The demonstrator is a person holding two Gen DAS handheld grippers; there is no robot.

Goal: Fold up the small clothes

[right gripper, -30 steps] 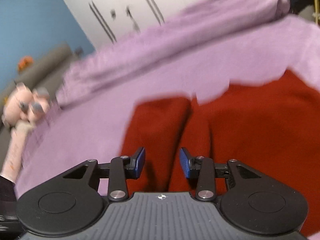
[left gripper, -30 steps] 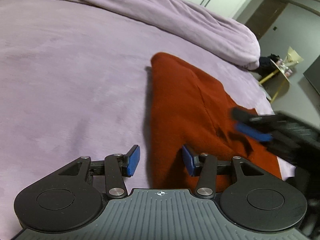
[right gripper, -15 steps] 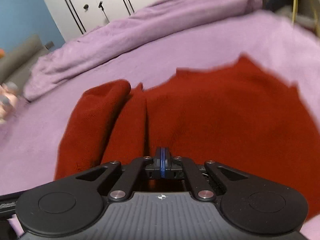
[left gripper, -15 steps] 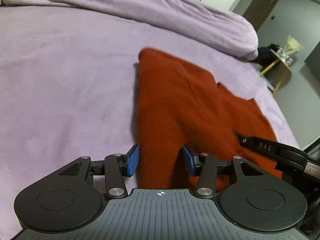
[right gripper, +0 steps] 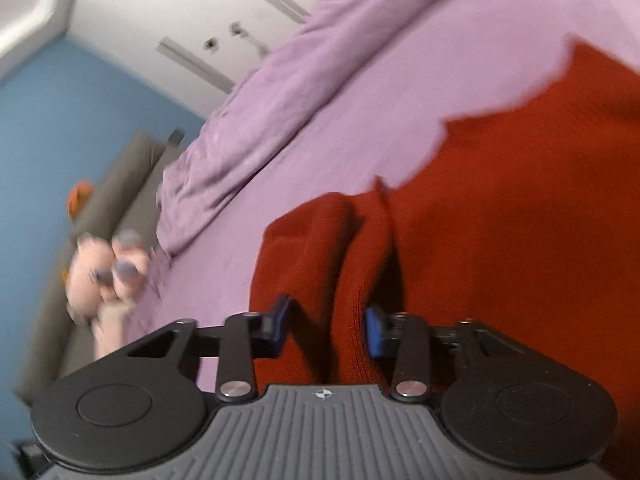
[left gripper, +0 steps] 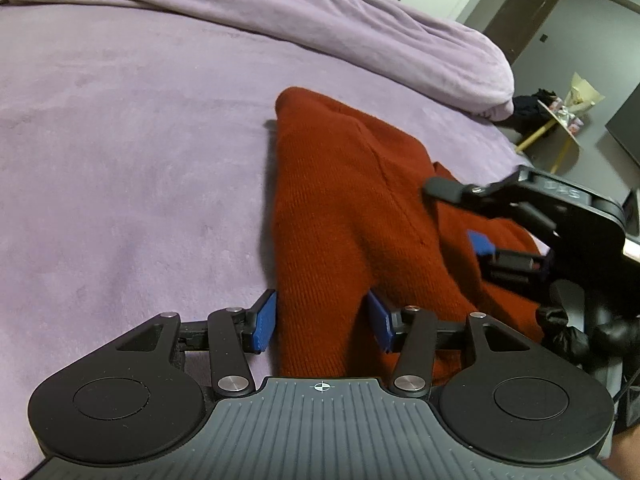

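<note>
- Bed point(left gripper: 120, 152): covered in a lilac sheet; a bunched lilac duvet point(left gripper: 320, 28) lies along its far side.
- Sweater point(left gripper: 344, 208): rust-red knit, lying on the bed sheet toward my right side. Its left portion is folded into a long raised ridge running away from me; the right wrist view shows a deep crease between that ridge and the flatter body of the sweater point(right gripper: 520, 200).
- Left gripper point(left gripper: 322, 322): held low and roughly level over the bed, pointing along the ridge. Jaws spread wide, nothing clamped. The near end of the ridge sits between the blue pads point(left gripper: 266, 322); contact with the knit cannot be confirmed.
- Right gripper point(right gripper: 326, 330): rolled so the room looks tilted, view blurred. Jaws apart, gripping nothing; a fold of the sweater stands between the fingers. From the left wrist view the right gripper point(left gripper: 472, 216) hangs over the sweater's right part, fingers pointing left.
- Plush toy point(right gripper: 104, 268): pink, beyond the bed's left edge, blurred.
- Side table point(left gripper: 556, 128): yellow-legged, past the bed's far right corner.
</note>
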